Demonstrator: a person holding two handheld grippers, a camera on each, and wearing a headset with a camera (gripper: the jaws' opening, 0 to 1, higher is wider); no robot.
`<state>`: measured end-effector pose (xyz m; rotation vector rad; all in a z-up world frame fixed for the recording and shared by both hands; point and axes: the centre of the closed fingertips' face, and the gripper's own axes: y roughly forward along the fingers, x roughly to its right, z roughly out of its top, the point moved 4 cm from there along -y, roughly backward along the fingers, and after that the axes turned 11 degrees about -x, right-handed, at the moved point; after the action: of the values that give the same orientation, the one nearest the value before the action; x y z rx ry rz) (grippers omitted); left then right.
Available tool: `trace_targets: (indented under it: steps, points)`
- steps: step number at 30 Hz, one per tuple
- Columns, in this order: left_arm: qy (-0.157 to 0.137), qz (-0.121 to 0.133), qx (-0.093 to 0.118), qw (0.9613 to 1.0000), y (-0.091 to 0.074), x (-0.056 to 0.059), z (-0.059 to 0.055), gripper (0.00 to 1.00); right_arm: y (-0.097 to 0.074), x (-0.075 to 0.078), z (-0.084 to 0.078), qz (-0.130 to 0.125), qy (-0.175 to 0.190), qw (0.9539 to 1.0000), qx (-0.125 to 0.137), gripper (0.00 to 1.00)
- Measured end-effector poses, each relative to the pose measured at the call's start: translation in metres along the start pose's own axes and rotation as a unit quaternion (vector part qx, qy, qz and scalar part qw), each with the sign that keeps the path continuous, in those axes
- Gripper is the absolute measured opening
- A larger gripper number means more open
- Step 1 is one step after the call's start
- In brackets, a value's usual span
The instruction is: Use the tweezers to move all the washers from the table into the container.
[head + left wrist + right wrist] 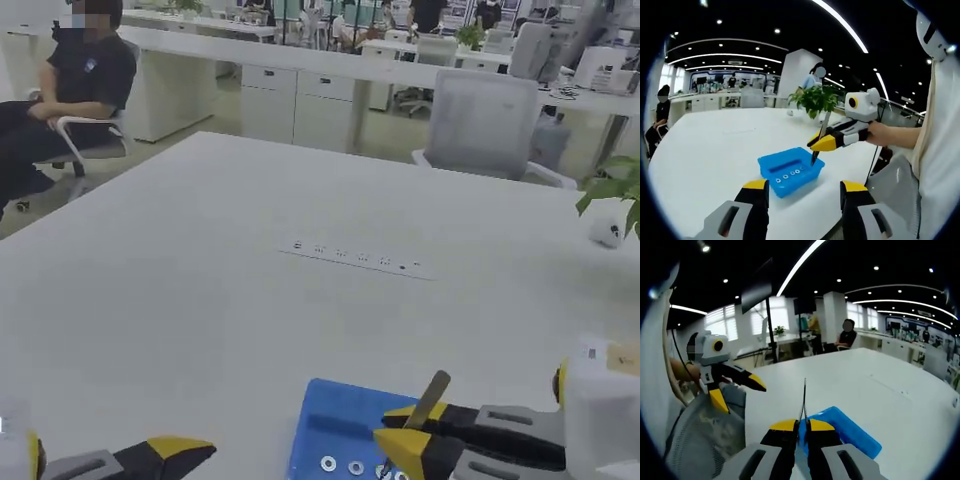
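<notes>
"How many washers?"

"Three in the head view, all inside the container, the third partly hidden. The left gripper view shows them as a short row, too small for a sure count."

"And containers?"

"One blue container. One pair of tweezers as well."

"Grippers?"

"Two: the left gripper and the right gripper."

"What else?"

"One white table with one socket strip set into it. One potted plant stands on it, and one grey chair is at its far edge."
</notes>
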<state>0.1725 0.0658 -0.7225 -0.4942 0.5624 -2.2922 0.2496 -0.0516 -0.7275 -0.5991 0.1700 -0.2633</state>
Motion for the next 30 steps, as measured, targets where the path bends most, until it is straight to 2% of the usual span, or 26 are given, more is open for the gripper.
trace_targets:
  steps: [4,8,12,13,15,22,26,30]
  points:
    - [0.041,-0.032,-0.023,0.9984,0.008,0.015,0.005,0.49,-0.003,-0.011,-0.014,0.020,-0.003,0.9997,-0.015,0.04]
    - [0.057,-0.061,-0.026,0.9961,0.014,0.026,0.011,0.40,-0.006,-0.021,-0.024,0.037,-0.012,0.9989,-0.027,0.04]
    - [0.077,-0.094,-0.032,0.9921,0.021,0.038,0.017,0.35,-0.007,-0.034,-0.037,0.067,-0.031,0.9962,-0.047,0.04]
    - [0.081,-0.106,-0.036,0.9904,0.022,0.042,0.018,0.34,-0.006,-0.037,-0.041,0.075,-0.038,0.9950,-0.054,0.04]
    - [0.095,-0.110,-0.042,0.9885,0.025,0.045,0.019,0.31,-0.005,-0.044,-0.048,0.086,-0.053,0.9926,-0.068,0.04]
    - [0.131,-0.138,-0.061,0.9798,0.033,0.056,0.021,0.21,-0.001,-0.063,-0.059,0.119,-0.083,0.9856,-0.088,0.04]
    - [0.136,-0.158,-0.068,0.9757,0.036,0.061,0.023,0.18,0.002,-0.070,-0.065,0.134,-0.099,0.9810,-0.100,0.04]
    - [0.157,-0.185,-0.088,0.9661,0.038,0.070,0.019,0.11,0.004,-0.075,-0.067,0.148,-0.106,0.9779,-0.103,0.04]
